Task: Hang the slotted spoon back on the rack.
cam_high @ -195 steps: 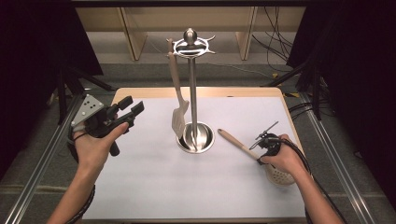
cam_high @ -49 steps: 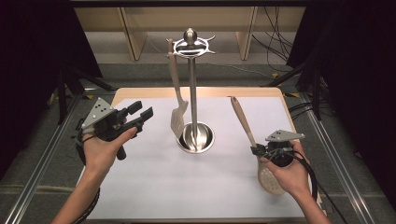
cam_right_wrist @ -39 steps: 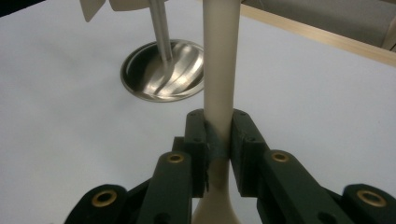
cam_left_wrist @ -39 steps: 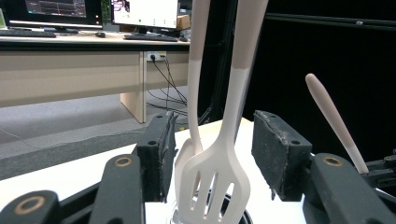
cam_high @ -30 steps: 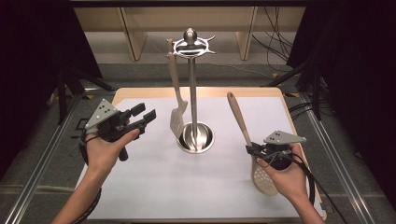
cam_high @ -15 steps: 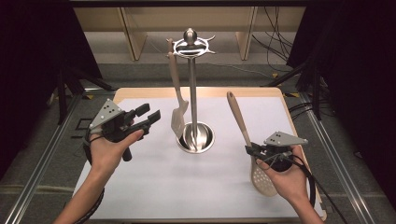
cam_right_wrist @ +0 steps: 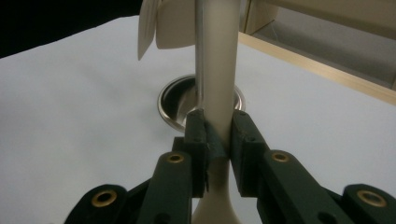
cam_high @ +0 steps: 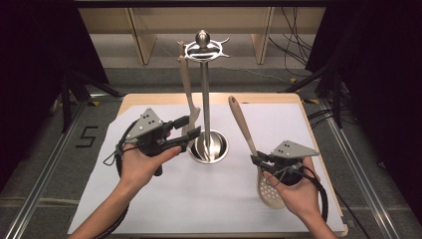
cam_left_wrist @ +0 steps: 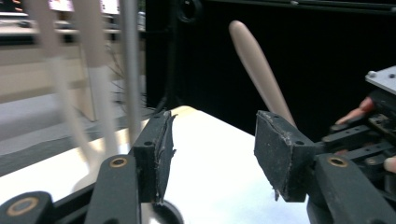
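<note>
A metal utensil stand (cam_high: 204,99) rises from its round base (cam_high: 219,148) at mid-table. A beige spatula (cam_high: 186,82) hangs from the stand's top ring, its blade low on the left side. My left gripper (cam_high: 188,127) is open right beside that blade, with nothing between its pads (cam_left_wrist: 159,156). My right gripper (cam_high: 257,160) is shut on the neck of a beige slotted spoon (cam_high: 271,191), whose handle (cam_high: 240,119) leans up toward the stand. In the right gripper view the pads (cam_right_wrist: 205,137) clamp the spoon handle (cam_right_wrist: 219,84), with the stand base (cam_right_wrist: 170,109) behind.
White paper (cam_high: 199,199) covers a wooden table (cam_high: 303,107). Pale shelving (cam_high: 144,30) stands behind it, and black stands and cables (cam_high: 318,74) flank the sides. The stand's pole (cam_left_wrist: 130,70) and the hanging spatula (cam_left_wrist: 100,84) blur past at the left of the left gripper view.
My left gripper has moved right, up to the hanging spatula's blade. The right gripper has shifted the spoon slightly left, its handle nearer the stand.
</note>
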`<state>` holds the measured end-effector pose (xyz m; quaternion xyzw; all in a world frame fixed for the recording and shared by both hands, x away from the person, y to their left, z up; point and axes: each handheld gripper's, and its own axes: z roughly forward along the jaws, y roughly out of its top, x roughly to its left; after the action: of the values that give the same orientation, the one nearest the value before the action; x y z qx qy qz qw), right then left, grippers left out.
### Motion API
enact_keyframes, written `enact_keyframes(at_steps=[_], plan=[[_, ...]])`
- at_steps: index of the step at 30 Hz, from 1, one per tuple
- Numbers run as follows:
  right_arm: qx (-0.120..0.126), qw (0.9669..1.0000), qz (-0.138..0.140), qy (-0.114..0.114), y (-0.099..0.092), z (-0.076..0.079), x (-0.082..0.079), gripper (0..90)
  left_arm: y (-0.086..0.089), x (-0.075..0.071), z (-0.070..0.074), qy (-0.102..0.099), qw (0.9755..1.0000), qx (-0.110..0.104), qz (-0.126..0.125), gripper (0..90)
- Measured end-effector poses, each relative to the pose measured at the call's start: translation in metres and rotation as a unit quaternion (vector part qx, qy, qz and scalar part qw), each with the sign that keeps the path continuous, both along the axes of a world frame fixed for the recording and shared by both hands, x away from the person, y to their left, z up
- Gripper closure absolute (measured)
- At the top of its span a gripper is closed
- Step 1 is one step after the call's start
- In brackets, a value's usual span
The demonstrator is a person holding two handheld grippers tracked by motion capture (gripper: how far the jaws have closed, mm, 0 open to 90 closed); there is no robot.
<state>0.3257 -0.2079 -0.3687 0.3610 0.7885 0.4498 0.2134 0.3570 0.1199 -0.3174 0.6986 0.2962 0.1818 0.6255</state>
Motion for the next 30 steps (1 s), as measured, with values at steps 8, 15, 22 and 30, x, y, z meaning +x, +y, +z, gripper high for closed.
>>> enact_keyframes(at_steps=[8,15,22,30], plan=[[-0.007,0.9997,0.020,-0.015,0.012,0.004,-0.003,79.2,-0.030,0.005,-0.001,0.021,0.9992,0.006,-0.032,45.2],[-0.016,0.9994,0.027,-0.016,0.019,0.006,-0.007,79.2,-0.051,0.010,-0.001,0.030,0.9983,0.009,-0.049,44.9],[-0.020,0.9987,0.036,-0.030,0.022,0.008,-0.008,79.2,-0.063,0.013,-0.002,0.035,0.9978,0.009,-0.055,44.8],[-0.024,0.9983,0.042,-0.032,0.029,0.007,-0.010,79.2,-0.069,0.015,-0.003,0.036,0.9979,0.010,-0.052,47.6]])
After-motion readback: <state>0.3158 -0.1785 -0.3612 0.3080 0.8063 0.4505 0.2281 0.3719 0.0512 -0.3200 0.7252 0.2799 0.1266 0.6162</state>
